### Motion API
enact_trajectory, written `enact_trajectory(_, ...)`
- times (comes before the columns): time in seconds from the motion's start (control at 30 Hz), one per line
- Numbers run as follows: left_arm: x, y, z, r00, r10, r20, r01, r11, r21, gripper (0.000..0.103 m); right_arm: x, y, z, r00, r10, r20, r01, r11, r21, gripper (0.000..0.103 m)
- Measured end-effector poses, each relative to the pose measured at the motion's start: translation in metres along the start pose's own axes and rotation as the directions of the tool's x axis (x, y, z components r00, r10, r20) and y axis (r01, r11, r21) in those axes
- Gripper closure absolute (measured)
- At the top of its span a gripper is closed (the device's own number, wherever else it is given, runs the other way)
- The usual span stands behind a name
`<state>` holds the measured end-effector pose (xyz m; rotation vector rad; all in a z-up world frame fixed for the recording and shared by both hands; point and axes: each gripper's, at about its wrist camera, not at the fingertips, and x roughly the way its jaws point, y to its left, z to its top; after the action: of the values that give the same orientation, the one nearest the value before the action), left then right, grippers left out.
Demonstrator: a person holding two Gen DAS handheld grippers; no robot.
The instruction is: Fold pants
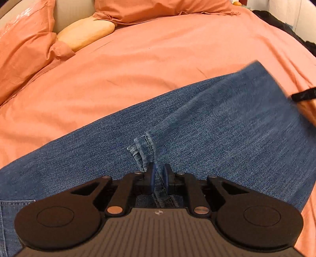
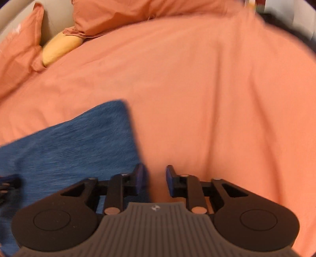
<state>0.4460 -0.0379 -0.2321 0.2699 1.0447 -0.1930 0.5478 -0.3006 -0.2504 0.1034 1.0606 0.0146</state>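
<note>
The left gripper point(image 1: 159, 176) has its jaws drawn close together, and a raised ridge of stitched seam from the blue denim jeans point(image 1: 217, 118) runs up between the two blue pads point(image 1: 151, 178). The cloth bunches into a small fold just ahead of the left pad, so the jaws look clenched on that seam ridge. Around them the jeans lie spread flat on the salmon-orange bedspread point(image 1: 158, 59), running from the lower left of the left wrist view up to a straight edge at the right. A corner of pocket stitching point(image 1: 15, 203) shows at the lower left edge.

The right gripper point(image 2: 154, 178) has its jaws apart with a clear gap, and only bedspread shows between them. They grasp nothing. Its left pad sits just at the side edge of the jeans, whose blurred blue cloth fills the lower left of the right wrist view up to a squared corner. In the left wrist view a dark, blurred fingertip of the right gripper shows at the right edge, beside the far end of the jeans.

Farther off, at the head of the bed, are orange pillows point(image 1: 162, 8) and a pale yellow oblong cushion point(image 1: 86, 33) tucked between them.
</note>
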Motion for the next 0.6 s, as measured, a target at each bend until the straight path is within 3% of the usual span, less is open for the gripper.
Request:
enact_trajectory(0.03, 0.0, 0.0, 0.0, 1.0, 0.0, 0.001, 0.0, 1.0, -0.001, 0.088, 0.0, -0.004, 0.001, 0.999, -0.034, 0.013, 0.034, 0.999, -0.006, 0.103)
enact_trajectory(0.13, -0.001, -0.001, -0.002, 1.0, 0.001, 0.007, -0.001, 1.0, -0.007, 0.088, -0.008, -0.028, 0.0, 0.99, 0.144, -0.011, -0.142, 0.986, 0.087, 0.103)
enact_trajectory(0.27, -0.001, -0.002, -0.003, 1.0, 0.007, 0.016, -0.007, 1.0, -0.004, 0.088, -0.024, -0.036, -0.011, 0.949, 0.313, -0.026, -0.306, 0.94, 0.152, 0.093)
enact_trajectory(0.37, -0.003, -0.004, -0.003, 1.0, 0.01, 0.011, -0.01, 1.0, -0.007, 0.088, -0.016, -0.034, -0.022, 0.951, 0.301, -0.074, -0.287, 0.945, 0.158, 0.094)
enact_trajectory(0.43, -0.005, -0.003, -0.005, 1.0, 0.002, 0.007, -0.002, 1.0, -0.018, 0.088, -0.011, -0.038, -0.032, 0.939, 0.33, -0.093, -0.307, 0.93, 0.203, 0.1)
enact_trajectory(0.6, -0.003, -0.005, -0.005, 1.0, 0.011, 0.002, -0.011, 1.0, -0.018, 0.088, -0.031, -0.032, -0.048, 0.942, 0.319, -0.107, -0.308, 0.945, 0.111, 0.103)
